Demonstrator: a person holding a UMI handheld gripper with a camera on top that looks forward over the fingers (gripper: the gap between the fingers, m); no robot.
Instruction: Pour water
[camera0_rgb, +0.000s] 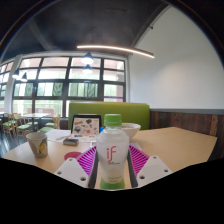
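A white plastic bottle (112, 150) with a green cap, a pink "if" logo and a green band at its base stands upright between my gripper's fingers (112, 168). Both magenta pads (89, 162) press on its sides and it appears lifted above the wooden table (175, 140). A white bowl (130, 130) sits on the table just behind the bottle, mostly hidden by it. A pale paper cup (38, 144) stands on the table to the left, ahead of the fingers.
A small dark object (70, 141) and a box with a picture (85, 126) lie on the table behind the bottle's left. A green bench back (110, 110) and large windows lie beyond. Chairs and tables stand far left.
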